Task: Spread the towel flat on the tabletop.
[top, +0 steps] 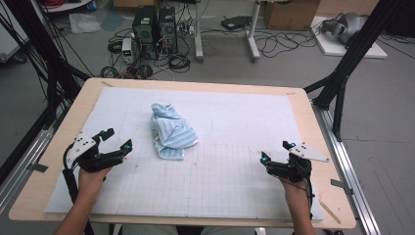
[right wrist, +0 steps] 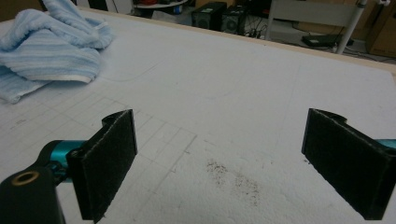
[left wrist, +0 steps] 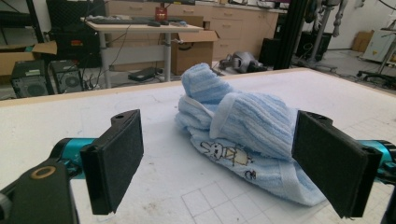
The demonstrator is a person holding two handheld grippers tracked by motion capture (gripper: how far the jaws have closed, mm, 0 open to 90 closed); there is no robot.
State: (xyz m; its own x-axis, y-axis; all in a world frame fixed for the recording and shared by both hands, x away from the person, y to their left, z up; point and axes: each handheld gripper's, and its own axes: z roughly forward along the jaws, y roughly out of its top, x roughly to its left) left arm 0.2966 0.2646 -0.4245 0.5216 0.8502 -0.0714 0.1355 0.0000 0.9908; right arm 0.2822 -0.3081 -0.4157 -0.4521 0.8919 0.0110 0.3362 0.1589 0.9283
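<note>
Nothing is handled yet. Nearest the person, the left gripper and right gripper rest low with jaws wide and empty, either side of the crumpled blue towel. The towel lies beyond them mid-mat, probably awaiting spreading or folding.

Lab or robotics workroom. Beyond the table, well ahead of both tools: two desktop computer towers on bare floor, tangled cables, cardboard boxes. Black rig frame flanks the table. Left tool's view: desk with keyboard, wooden cabinets behind.
</note>
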